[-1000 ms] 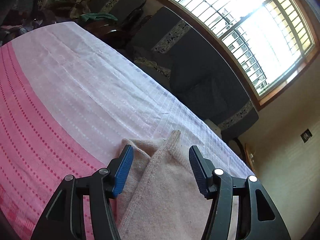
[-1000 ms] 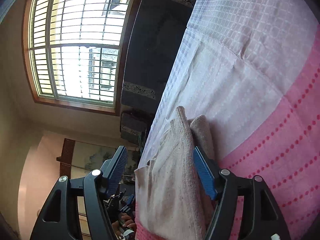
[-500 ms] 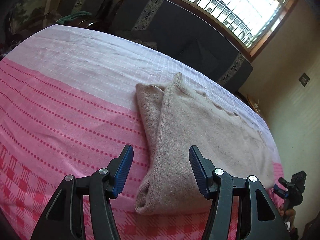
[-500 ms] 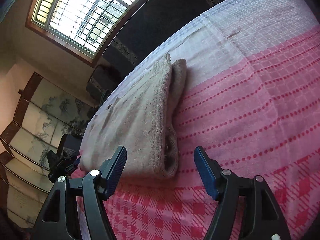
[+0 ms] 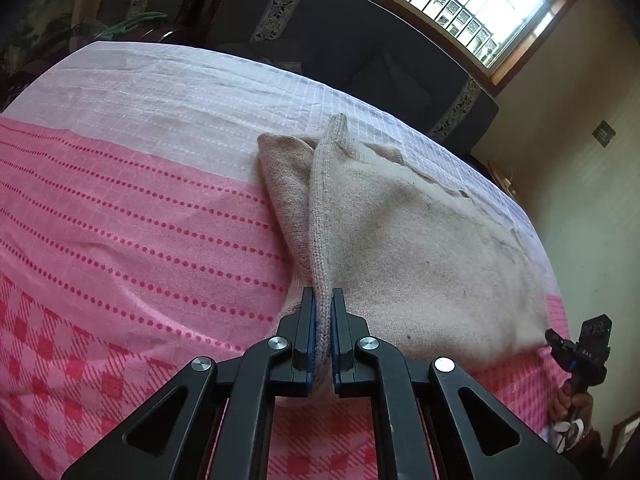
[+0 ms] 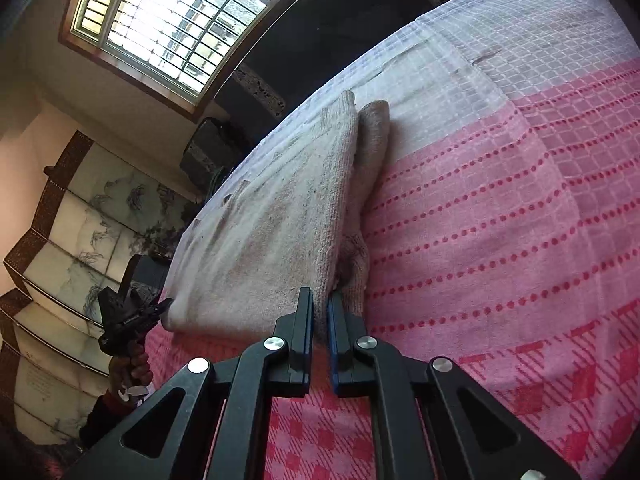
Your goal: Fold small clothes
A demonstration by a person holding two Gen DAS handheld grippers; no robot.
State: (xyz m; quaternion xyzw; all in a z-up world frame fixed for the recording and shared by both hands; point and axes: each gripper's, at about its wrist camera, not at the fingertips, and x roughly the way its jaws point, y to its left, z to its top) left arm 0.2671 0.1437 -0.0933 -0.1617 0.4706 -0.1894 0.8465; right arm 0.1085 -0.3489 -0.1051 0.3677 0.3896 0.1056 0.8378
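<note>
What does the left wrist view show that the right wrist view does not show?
Only the left wrist view shows the left gripper from close up, shut on the beige garment, and a dark wall plate. Only the right wrist view shows the painted folding screen and the right gripper pinching the garment's opposite corner. Both show the pink cloth, the sofa and the window.

Hard daylight pours through the barred window point(image 5: 472, 8), blown out to near white in both my feeds. The pink cloth point(image 5: 132, 236) sits evenly lit and sharp. Fisheye bending curves the window frame and table edges, and the corners fall to black. In my right view, the dark sofa point(image 6: 332, 40) beneath the glass loses detail to shadow.
</note>
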